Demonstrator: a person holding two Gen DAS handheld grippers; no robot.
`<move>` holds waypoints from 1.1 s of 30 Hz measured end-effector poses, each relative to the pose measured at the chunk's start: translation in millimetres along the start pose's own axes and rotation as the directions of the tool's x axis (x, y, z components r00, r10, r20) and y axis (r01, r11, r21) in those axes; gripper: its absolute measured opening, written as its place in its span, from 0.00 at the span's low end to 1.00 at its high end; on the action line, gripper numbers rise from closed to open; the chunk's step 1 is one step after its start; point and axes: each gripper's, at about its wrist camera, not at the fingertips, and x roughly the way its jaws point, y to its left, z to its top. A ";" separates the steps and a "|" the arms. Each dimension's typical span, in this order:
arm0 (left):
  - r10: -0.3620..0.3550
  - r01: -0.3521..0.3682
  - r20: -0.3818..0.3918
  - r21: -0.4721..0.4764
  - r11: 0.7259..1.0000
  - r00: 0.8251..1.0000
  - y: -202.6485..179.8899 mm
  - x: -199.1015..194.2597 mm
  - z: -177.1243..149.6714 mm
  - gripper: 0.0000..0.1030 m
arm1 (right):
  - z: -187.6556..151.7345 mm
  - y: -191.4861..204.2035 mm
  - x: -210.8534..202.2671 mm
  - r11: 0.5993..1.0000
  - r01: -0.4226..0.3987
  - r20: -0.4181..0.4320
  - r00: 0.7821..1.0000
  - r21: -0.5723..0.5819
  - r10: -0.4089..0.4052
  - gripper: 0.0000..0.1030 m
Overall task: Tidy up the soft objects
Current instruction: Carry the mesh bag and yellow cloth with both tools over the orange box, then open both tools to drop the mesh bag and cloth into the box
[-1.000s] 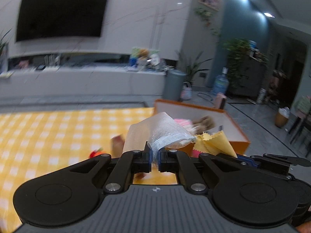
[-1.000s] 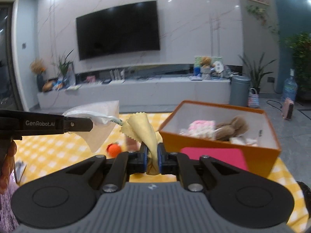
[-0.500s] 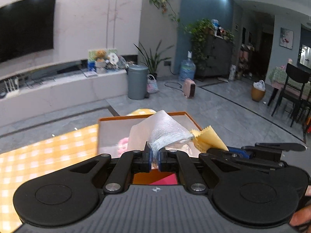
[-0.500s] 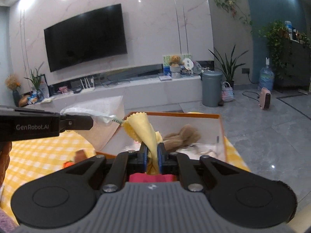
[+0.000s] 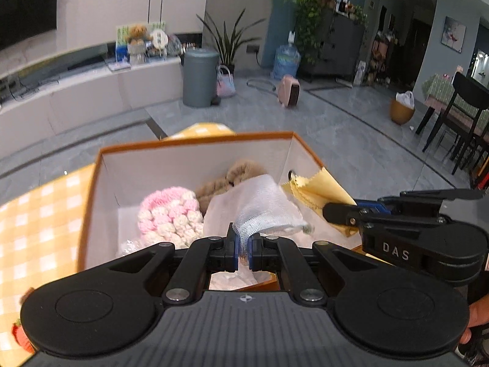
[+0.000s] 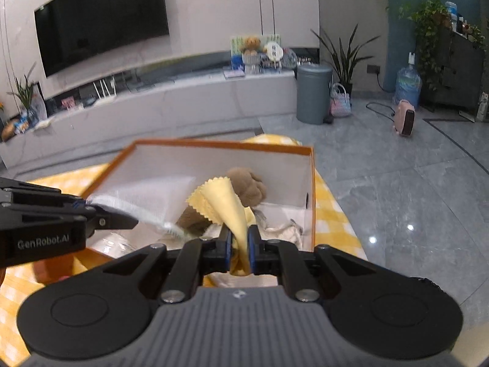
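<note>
White mesh cloth is pinched tight in my left claw, and my right claw is clamped on a yellow pinked-edge cloth. I hold both over the open orange box, above a pink-and-white knitted piece and a brown plush toy.

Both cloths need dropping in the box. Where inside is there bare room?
Bare floor shows in the orange box along its left wall, left of the pink knitted piece. The middle and right are crowded by the brown plush and crumpled white items.
</note>
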 end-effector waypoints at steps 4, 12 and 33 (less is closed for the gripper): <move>-0.014 0.013 -0.046 -0.024 1.000 0.999 7.7 17.7 1.9 0.06 | 2.5 -2.1 23.4 1.000 0.014 -0.050 0.999 -0.024 -0.015 0.09; -0.039 0.027 -0.138 -0.089 0.996 0.990 16.6 34.3 2.6 0.06 | 3.0 -4.4 48.7 0.999 0.016 -0.148 0.989 -0.031 -0.020 0.16; -0.131 0.115 -0.068 -0.195 0.974 0.989 20.5 -19.6 11.0 0.74 | 14.6 5.4 11.0 0.997 0.065 -0.142 0.987 -0.029 -0.068 0.68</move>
